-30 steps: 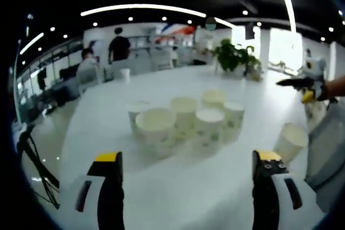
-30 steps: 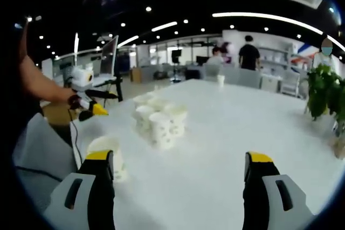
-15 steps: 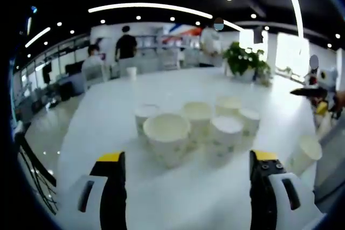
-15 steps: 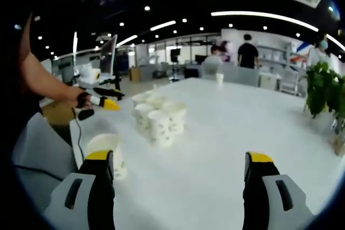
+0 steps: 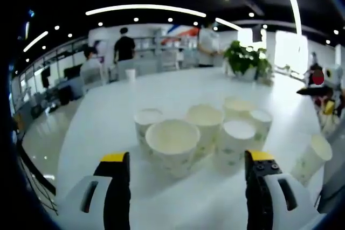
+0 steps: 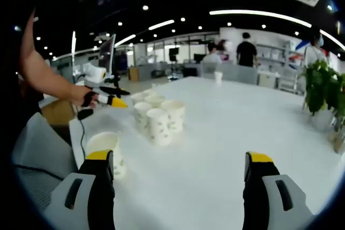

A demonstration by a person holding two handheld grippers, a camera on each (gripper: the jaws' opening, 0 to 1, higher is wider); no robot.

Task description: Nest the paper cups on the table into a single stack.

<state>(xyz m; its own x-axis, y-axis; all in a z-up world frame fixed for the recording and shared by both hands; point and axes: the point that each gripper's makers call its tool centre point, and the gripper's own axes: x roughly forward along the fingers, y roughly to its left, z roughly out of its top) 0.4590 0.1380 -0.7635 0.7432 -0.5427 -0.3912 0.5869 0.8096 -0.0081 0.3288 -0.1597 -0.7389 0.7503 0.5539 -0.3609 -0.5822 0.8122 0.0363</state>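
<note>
Several white paper cups with green print stand in a tight cluster (image 5: 205,125) on the white table (image 5: 108,133). The nearest cup (image 5: 172,145) sits just ahead of my left gripper (image 5: 186,159), which is open and holds nothing. A lone cup (image 5: 315,157) stands apart at the right by the table edge. In the right gripper view the same cluster (image 6: 156,116) lies left of centre and the lone cup (image 6: 108,152) stands by the left jaw of my open, unloaded right gripper (image 6: 179,158). A person's arm holds the left gripper (image 6: 110,99) beside the cluster.
A potted plant (image 5: 245,57) (image 6: 321,87) stands toward the far side of the table. One small cup (image 5: 131,74) (image 6: 218,77) sits at the far end. People stand at counters beyond. A grey chair (image 6: 38,154) is at the near table edge.
The left gripper has moved closer to the cup cluster, which now looks larger and lower in its view. In the right gripper view it has advanced rightward to the cluster. The right gripper has barely moved.
</note>
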